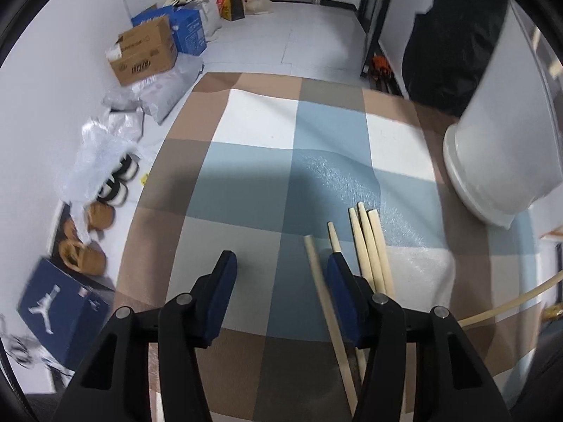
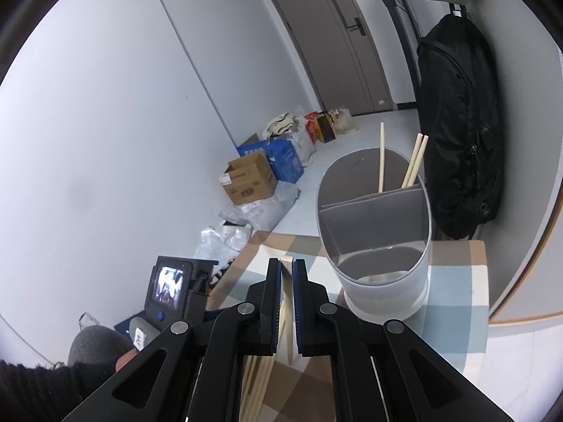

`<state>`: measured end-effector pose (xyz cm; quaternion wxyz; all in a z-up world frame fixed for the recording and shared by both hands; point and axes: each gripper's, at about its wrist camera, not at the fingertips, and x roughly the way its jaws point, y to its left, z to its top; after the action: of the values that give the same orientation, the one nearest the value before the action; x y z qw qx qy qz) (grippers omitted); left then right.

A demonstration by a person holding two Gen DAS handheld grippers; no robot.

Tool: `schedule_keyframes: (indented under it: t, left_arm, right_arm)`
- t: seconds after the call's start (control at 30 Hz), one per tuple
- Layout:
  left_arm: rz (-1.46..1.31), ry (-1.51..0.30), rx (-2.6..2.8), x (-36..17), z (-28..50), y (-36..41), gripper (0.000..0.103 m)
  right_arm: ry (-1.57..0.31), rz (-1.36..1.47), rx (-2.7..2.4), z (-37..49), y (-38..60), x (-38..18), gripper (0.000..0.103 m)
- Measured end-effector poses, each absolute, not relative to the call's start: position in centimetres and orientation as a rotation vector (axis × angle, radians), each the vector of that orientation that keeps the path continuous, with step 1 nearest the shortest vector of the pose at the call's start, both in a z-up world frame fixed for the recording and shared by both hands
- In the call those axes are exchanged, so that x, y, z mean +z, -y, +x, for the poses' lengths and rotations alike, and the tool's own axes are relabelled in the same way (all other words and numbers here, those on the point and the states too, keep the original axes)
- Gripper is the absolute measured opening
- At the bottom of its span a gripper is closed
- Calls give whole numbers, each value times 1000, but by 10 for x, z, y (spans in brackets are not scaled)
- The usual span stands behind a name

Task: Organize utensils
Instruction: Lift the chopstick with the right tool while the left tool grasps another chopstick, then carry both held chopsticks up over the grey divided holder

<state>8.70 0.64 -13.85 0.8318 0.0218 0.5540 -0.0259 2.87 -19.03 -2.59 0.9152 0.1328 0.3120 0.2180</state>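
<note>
Right gripper (image 2: 286, 270) fingers are pinching 1 chopstick (image 2: 288, 302), aiming toward the holder (image 2: 373, 232); left gripper (image 1: 281, 263) fingers are gaping, empty, over loose chopsticks (image 1: 369, 242).

Loose chopsticks (image 1: 371, 246) lie on the checked cloth (image 1: 253, 176), just beside the left gripper (image 1: 281, 263). The holder (image 2: 374, 232) stands on the cloth further right, three chopsticks (image 2: 381, 156) upright in its back compartment. Boxes (image 2: 250, 177) line the wall behind.

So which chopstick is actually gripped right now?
The chopstick pinched upright between the right gripper pads. The rest lie loose on the cloth beside the open left gripper, or stand in the holder.
</note>
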Motion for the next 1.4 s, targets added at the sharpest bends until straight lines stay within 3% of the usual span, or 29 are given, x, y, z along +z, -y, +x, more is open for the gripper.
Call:
schedule_keyframes:
  t: [0.17,0.33,0.6,0.97,1.4]
  left_arm:
    - [49,-1185,-50,-139,93,-9,48]
    - [56,-1184,-101,-137,93,1,3]
    - [-52,-1113,-73,-121,89,-12,0]
    - [-165,-825,-124,-42,61,-24,0]
    - [-163,-651,-264,33,46,-6,0]
  right_arm:
    - [-642,271,453,29,190,-25,6]
    - [-636,264,449,28,191,-24,6]
    - [-628,260,429,25,193,-21,6]
    - [-567,184,428,6,185,4,6]
    - [-493,220,379,-2,216,49,6]
